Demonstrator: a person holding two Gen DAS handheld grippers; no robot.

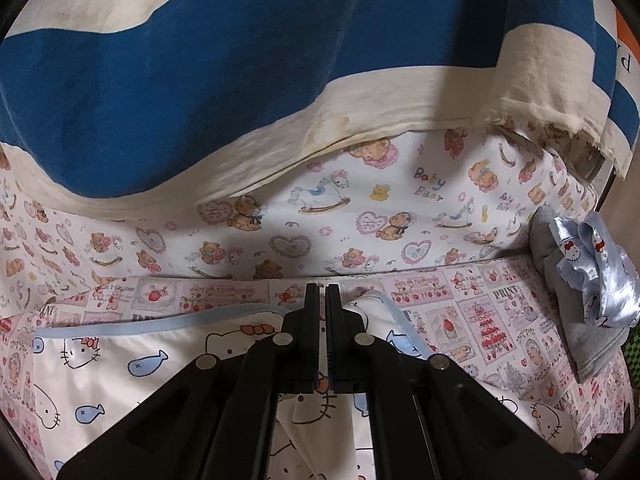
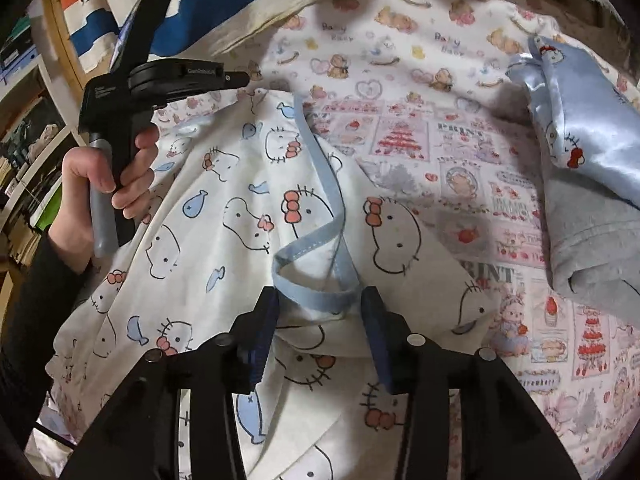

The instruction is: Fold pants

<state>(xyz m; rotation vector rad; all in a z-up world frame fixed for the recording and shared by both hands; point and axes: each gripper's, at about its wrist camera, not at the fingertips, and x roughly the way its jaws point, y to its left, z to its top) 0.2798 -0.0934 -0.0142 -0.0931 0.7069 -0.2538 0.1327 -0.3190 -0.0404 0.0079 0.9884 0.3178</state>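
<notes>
White pants (image 2: 224,208) with cat faces, blue fish and light blue trim (image 2: 324,184) lie rumpled on the bed; they also show in the left wrist view (image 1: 120,364). My left gripper (image 1: 322,294) is shut, fingers nearly touching, over the pants' upper edge; whether it pinches cloth is hidden. In the right wrist view the left gripper's body (image 2: 160,80) is held in a hand at the pants' far left. My right gripper (image 2: 320,300) is open, its fingers on either side of a loop of the blue trim.
A patterned pink sheet (image 2: 460,168) covers the bed. A bear-print pillow (image 1: 360,208) lies behind, under a blue and cream blanket (image 1: 200,80). Folded light blue satin clothes (image 2: 580,120) on grey cloth (image 2: 592,248) sit at the right. Shelves (image 2: 24,128) stand far left.
</notes>
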